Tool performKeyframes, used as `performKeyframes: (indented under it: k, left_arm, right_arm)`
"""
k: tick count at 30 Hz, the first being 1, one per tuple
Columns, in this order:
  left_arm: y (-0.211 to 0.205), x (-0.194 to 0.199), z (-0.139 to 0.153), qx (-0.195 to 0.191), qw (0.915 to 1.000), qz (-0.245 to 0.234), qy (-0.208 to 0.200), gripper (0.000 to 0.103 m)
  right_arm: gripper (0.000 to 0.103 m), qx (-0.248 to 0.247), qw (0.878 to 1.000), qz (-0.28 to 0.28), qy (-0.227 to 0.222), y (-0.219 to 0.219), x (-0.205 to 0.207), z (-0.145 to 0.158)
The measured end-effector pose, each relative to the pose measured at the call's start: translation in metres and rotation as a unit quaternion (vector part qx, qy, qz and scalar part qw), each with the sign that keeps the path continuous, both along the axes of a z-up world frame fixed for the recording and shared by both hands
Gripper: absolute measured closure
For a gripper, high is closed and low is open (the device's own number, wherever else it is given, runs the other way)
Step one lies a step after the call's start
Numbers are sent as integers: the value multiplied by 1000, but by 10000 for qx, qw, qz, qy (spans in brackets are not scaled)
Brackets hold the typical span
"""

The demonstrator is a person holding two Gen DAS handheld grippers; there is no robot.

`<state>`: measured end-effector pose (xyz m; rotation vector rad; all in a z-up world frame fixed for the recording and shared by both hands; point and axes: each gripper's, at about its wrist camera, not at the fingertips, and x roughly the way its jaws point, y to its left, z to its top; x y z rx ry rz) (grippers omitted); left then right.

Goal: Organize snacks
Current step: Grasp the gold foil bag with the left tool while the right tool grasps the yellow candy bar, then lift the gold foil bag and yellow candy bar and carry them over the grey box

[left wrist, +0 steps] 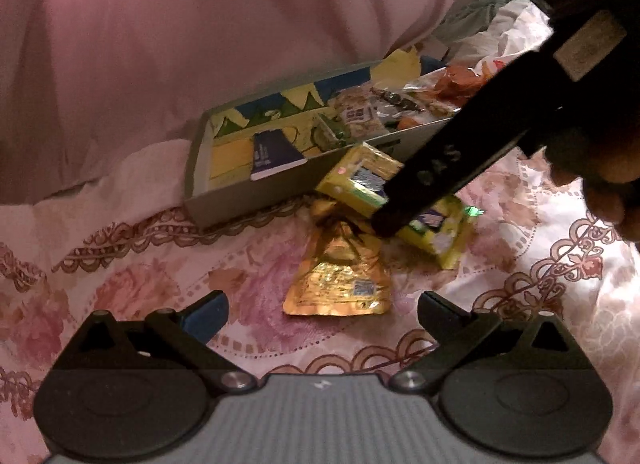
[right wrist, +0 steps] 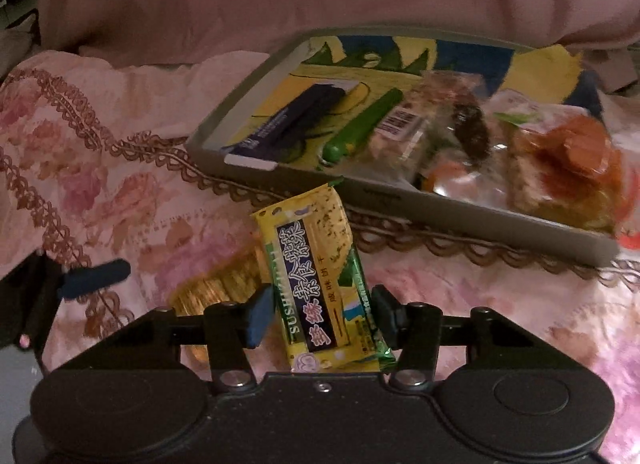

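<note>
A yellow snack packet with a dark label stands between the pads of my right gripper, which touch both of its long edges. In the left wrist view the same yellow packet lies against the tray's front wall, with a black finger of the right gripper across it. A crumpled gold packet lies on the bedspread just ahead of my left gripper, which is open and empty. The grey tray holds a purple bar, a green tube and several clear packets.
A big pink pillow rises right behind the tray. Everything rests on a soft floral bedspread. A person's hand grips the right tool at the right edge. Orange snacks fill the tray's right end.
</note>
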<state>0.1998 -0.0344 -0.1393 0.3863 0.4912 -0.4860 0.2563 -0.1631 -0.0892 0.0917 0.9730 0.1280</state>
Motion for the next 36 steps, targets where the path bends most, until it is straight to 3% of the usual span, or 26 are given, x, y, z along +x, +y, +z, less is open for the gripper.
performKeyframes:
  k: [6,10,19,29,36]
  left_arm:
    - [-12,6,-1,27,9999,-152,-66,0]
    - [-18,22,-8,-161,9997,-32,188,1]
    - [-20,46,-13,-510,9978,89,404,3]
    - [-18,50,-7,-493,9969,-36,614,36]
    - [-11,56,2,-521,9926,-30,1093,42]
  right_arm:
    - [49,-347,9988,154,296,-19,-25,6]
    - [49,-346,9988,74,331,-30,-38,4]
    - [49,-159,9993,-327,118,-39,-23,1]
    - [49,-142,9993,-333,-27,-37,-17,-3]
    - [45,-194,9995,-254,-55,-35,-19,-5]
